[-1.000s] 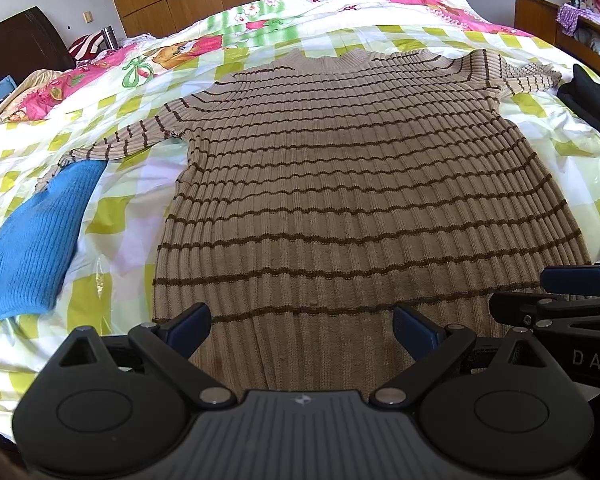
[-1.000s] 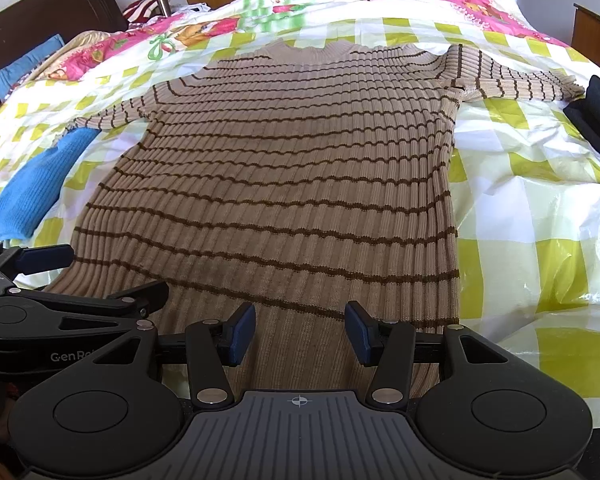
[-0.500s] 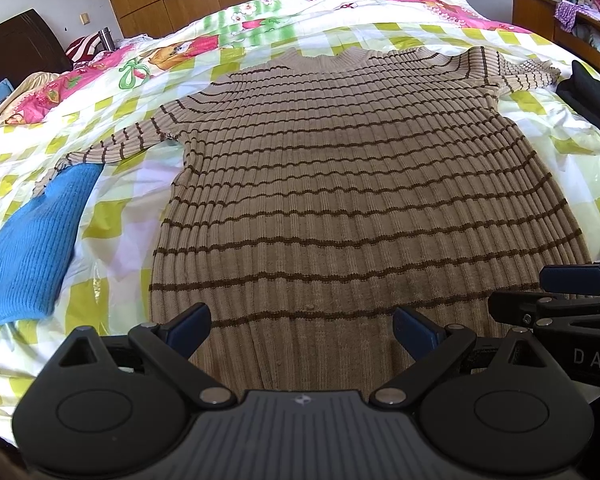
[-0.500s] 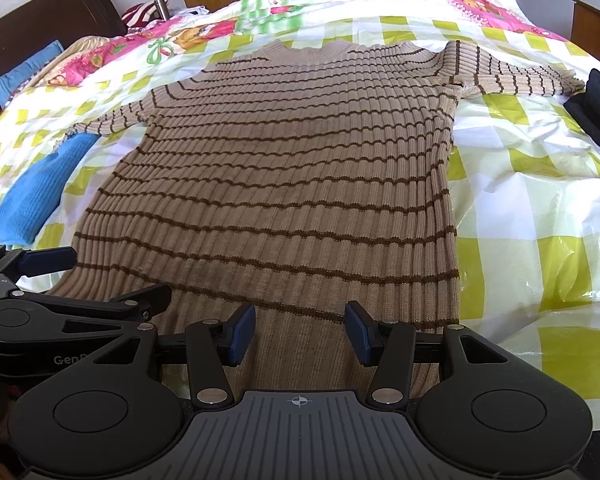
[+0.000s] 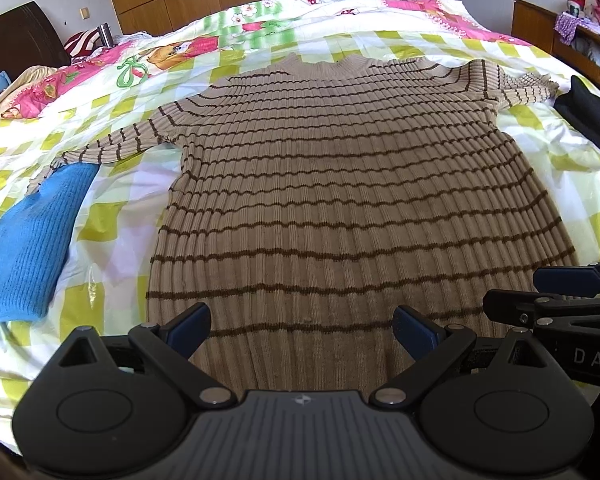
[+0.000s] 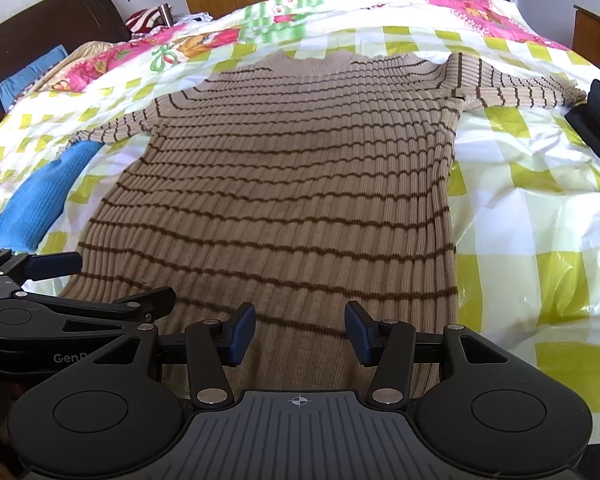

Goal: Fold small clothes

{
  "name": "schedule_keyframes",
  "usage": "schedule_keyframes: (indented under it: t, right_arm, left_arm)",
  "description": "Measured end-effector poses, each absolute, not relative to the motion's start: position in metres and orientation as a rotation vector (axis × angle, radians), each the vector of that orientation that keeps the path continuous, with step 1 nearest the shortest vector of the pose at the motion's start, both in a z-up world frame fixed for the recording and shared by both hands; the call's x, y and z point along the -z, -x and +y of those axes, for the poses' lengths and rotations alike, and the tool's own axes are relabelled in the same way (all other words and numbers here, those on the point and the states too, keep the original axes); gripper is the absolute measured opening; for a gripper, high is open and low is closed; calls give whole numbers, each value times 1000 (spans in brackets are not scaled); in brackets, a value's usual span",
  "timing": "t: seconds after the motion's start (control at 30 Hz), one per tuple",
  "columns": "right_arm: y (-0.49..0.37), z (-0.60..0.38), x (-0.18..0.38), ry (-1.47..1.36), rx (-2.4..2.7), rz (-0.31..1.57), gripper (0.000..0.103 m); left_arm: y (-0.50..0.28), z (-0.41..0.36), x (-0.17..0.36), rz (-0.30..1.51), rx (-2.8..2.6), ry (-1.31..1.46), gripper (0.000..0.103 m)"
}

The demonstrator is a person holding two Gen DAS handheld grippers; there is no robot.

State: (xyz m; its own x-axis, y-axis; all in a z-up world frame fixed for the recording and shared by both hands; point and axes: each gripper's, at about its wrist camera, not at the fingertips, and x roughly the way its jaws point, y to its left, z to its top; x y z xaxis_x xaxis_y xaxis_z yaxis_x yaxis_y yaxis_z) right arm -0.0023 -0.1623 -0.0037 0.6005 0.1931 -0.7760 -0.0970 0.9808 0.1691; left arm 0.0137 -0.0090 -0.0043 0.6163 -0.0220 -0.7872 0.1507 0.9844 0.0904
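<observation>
A tan ribbed sweater with thin brown stripes [image 5: 340, 184] lies flat on the bed, neck far away, sleeves spread left and right, hem nearest me. It also fills the right wrist view [image 6: 300, 184]. My left gripper [image 5: 302, 330] is open and empty, held just above the hem. My right gripper [image 6: 300, 334] is open and empty, also over the hem, to the right of the left one. Each gripper shows at the edge of the other's view.
The bed has a yellow-and-white checked cover [image 6: 540, 216] under clear plastic. A blue knit garment [image 5: 28, 240] lies left of the sweater. A black item [image 5: 592, 116] lies at the right. A dark headboard [image 6: 52, 16] and wooden wardrobes stand behind.
Both grippers have drawn back and risen slightly, so the sweater sits a little farther off. Neither has opened or closed further.
</observation>
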Motion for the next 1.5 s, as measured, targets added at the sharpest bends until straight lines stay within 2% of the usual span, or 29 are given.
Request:
schedule_keyframes:
  t: [0.1,0.3,0.57,1.07,1.1,1.13,1.17,1.23,1.5]
  right_arm:
    - [-3,-166,1,-127,-173,903,53]
    - [-28,-187,-16,-179,-135,838,53]
    - [-98,-259,-19,-253,59,767,55]
    - [-230,-411,34,-691,322,626,54]
    - [-236,-415,36,-700,327,624,52]
    - [-241,-418,37,-699,339,621,39]
    - [-246,-421,38,-703,352,625,21]
    - [-252,-435,42,-756,341,628,9]
    - [-248,-496,39,-678,499,579,3]
  left_arm:
    - [-19,-10,0,896,108,-161,103]
    - [-39,-21,-17,841,145,-181,103]
    - [-104,-45,-23,781,192,-218,103]
    - [-253,-122,22,730,257,-265,103]
    - [-262,-125,24,732,256,-262,103]
    - [-270,-129,26,730,255,-259,103]
    - [-279,-133,29,728,251,-264,103]
    - [-293,-145,36,720,236,-291,103]
    - [-344,-206,48,670,182,-317,103]
